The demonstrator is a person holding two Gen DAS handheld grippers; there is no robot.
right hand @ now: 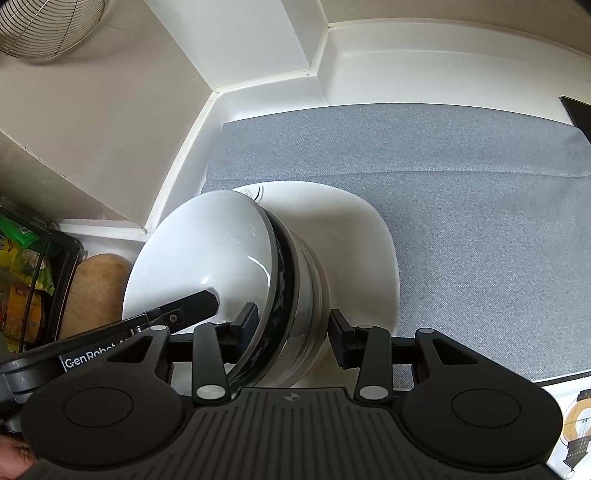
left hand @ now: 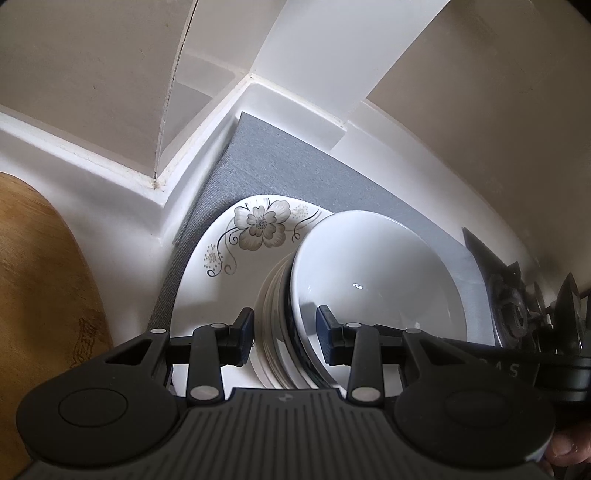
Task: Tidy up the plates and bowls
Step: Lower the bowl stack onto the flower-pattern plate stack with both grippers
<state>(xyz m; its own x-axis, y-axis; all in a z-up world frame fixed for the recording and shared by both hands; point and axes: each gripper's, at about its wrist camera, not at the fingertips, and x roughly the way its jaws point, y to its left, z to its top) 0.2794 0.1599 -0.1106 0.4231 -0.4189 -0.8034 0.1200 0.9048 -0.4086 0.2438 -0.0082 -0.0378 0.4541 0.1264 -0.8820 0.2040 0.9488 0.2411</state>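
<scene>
The left gripper (left hand: 285, 334) has its fingers (left hand: 243, 326) set at a middling gap astride the near edge of the stack of bowls (left hand: 280, 321); one pad sits outside the stack, the other inside the top white bowl (left hand: 373, 273), and whether either pad touches the rims cannot be told. The right gripper (right hand: 291, 334) straddles the same stack from the other side, fingers (right hand: 341, 336) parted wider; its left pad lies in front of the top white bowl's (right hand: 207, 251) inner wall, its right pad just beside the lower bowls (right hand: 306, 280), with a sliver of space showing there. The left gripper's finger (right hand: 192, 306) reaches into that bowl from the left.

The stack stands on a flower-patterned plate (left hand: 236, 236), toward the plate's right half. A dark-banded bowl (right hand: 282, 266) sits directly under the top one. The plate rests on a grey mat (right hand: 461, 192), at the mat's left corner, on the white surface (left hand: 122, 206). Left of the plate lies a wooden board (left hand: 40, 266); right of the mat, a black stove burner (left hand: 517, 314). Far left of the plate, a dark rack of packets (right hand: 26, 266) stands by the board (right hand: 96, 295), and a wire basket (right hand: 48, 26) is behind.
</scene>
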